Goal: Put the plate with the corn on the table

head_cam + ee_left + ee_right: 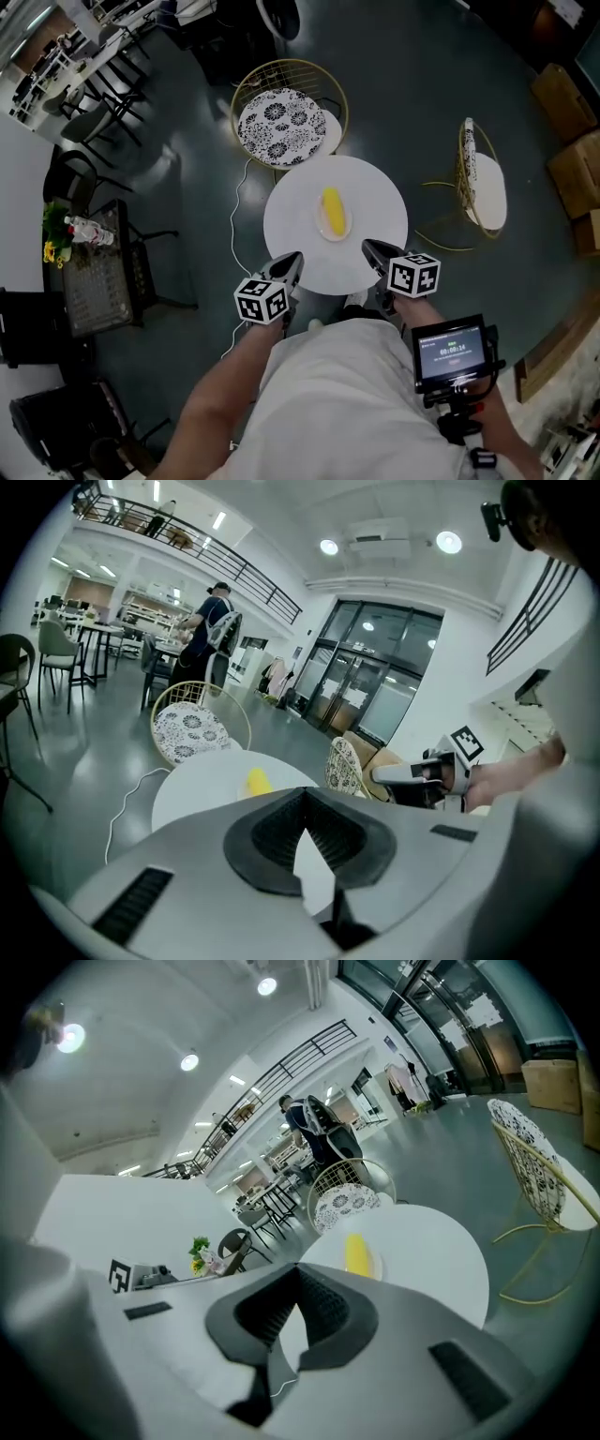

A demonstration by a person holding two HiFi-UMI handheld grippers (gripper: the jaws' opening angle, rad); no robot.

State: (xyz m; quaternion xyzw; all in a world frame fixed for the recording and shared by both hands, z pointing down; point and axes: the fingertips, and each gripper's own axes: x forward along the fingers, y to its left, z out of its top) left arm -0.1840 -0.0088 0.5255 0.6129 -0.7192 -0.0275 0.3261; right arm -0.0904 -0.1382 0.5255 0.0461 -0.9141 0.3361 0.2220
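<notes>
Corn (332,212) is lying on its plate (321,225) at the middle of the table (377,204). I am holding my left hand-held gripper (289,265) and my right hand-held gripper (373,251) over the table's near edge, short of the plate, each with jaws closed together on nothing.

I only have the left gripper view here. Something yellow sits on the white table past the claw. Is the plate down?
Observer: Yes. From the head view, the corn lies on a plate set flat near the middle of the table.
Reviewer: Right claw holding anything?
Observer: No. Its own view shows the right claw shut and empty.
Reviewer: Either claw touching the plate?
Observer: No. From above, the left claw and the right one sit at the table's near edge, apart from the plate.
</notes>
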